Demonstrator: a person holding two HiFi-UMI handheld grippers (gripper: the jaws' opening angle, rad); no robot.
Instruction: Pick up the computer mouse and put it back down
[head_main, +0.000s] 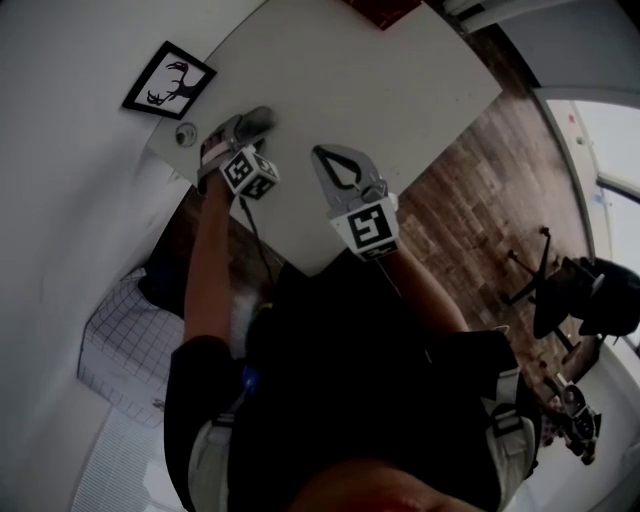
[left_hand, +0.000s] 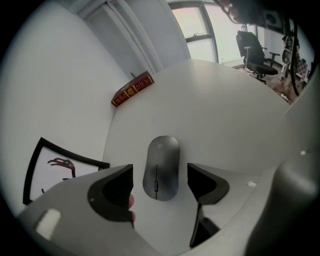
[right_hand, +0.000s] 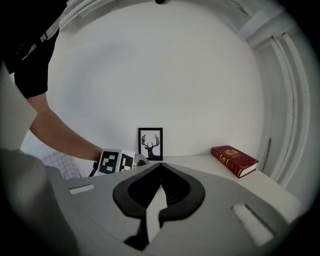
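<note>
Left gripper (left_hand: 160, 175): jaws spread wide and angled down at the tabletop (left_hand: 225, 115). The computer mouse (left_hand: 161, 155) lies flat on the tabletop directly between the two jaws. A strip of bare surface shows on each side of it, so neither pad is in contact.

Right gripper (right_hand: 160, 172): jaws pressed together with nothing between them. It is held over the near part of the tabletop, well apart from the mouse. The left is plainly the nearer of the two, and the only one placed to act.

Governing relation: the mouse sits straight ahead of the left gripper and centred in its gap. Its long axis runs along the line the gripper points, away from the camera. The jaws therefore face its two long flanks across the narrow width, which is the favourable orientation for a pinch.

Heading of the mouse: the button seam and wheel lie at the end nearer the gripper. The rounded end with a faint mark points away, towards the far tabletop (judged from the left gripper view only).

Surroundings: a framed deer picture (right_hand: 150, 143) leans on the wall just beside the mouse's area. A red book (right_hand: 234, 160) lies further along, clear of the work.

Assessment: pick-up not yet made. The next move calls for a short further descent and a squeeze on the flanks.
</note>
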